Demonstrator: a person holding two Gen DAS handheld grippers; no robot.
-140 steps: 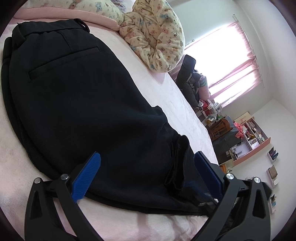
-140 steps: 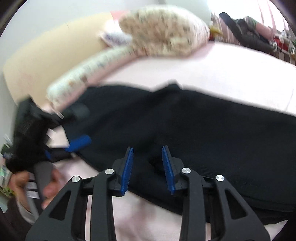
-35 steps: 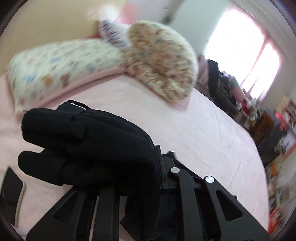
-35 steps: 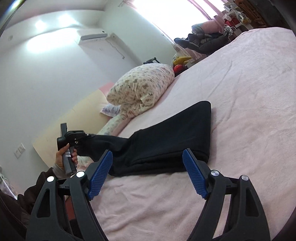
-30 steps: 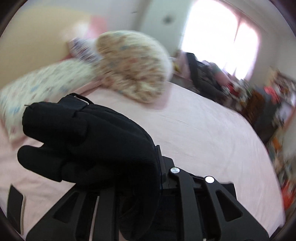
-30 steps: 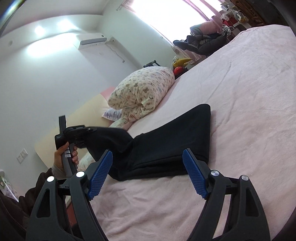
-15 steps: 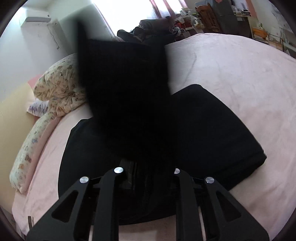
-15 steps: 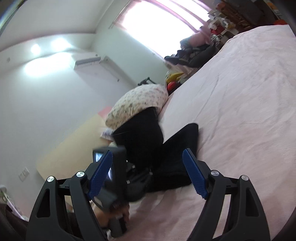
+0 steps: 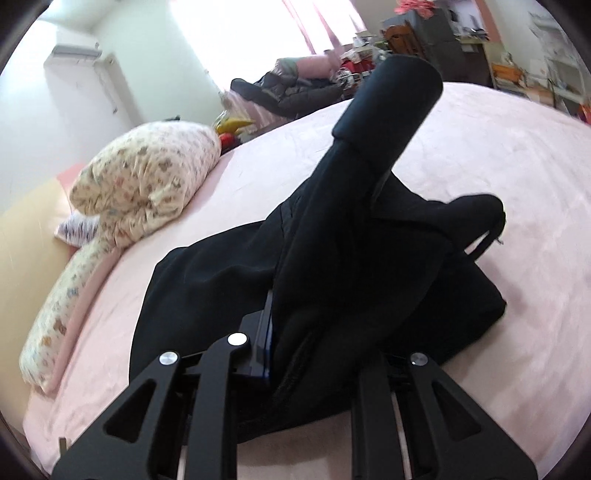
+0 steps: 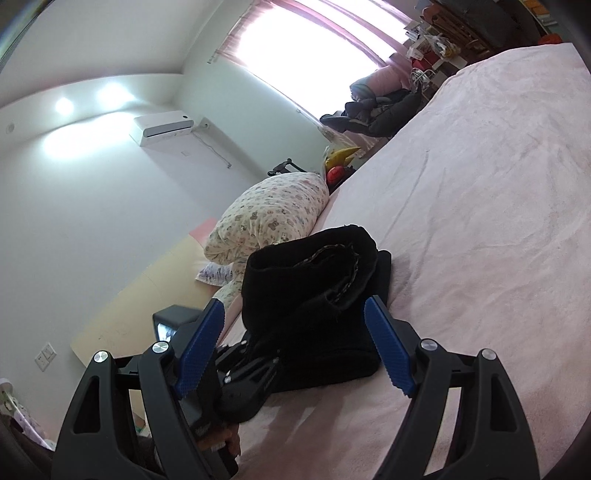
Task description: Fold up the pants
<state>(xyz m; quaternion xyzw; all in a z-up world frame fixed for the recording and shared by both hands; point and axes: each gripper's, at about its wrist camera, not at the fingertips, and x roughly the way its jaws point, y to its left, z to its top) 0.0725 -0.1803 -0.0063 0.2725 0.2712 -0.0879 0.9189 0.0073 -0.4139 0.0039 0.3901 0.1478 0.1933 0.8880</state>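
Observation:
The black pants [image 9: 207,280] lie doubled over on the pink bed [image 9: 498,155]. My left gripper [image 9: 306,332] is shut on their waist end, and a thick roll of that fabric [image 9: 388,110] stands up between and over its fingers, hiding the right finger's pad. In the right wrist view the same bundle of pants [image 10: 288,280] sits low on the bed with its waistband lining showing. The left gripper [image 10: 243,376], held by a hand [image 10: 225,443], grips it from the near left. My right gripper [image 10: 295,347] hangs open just short of the bundle, blue pads wide apart, touching nothing.
A floral pillow [image 9: 147,177] and a long floral bolster [image 9: 62,306] lie at the head of the bed. Dark clothes [image 9: 295,92] are piled under the window, with cluttered furniture [image 9: 443,33] beyond. Bare pink sheet [image 10: 480,184] stretches to the right.
My left gripper swung across and down with the waist end, laying it over the other half of the pants. The right gripper stayed open and nearly still.

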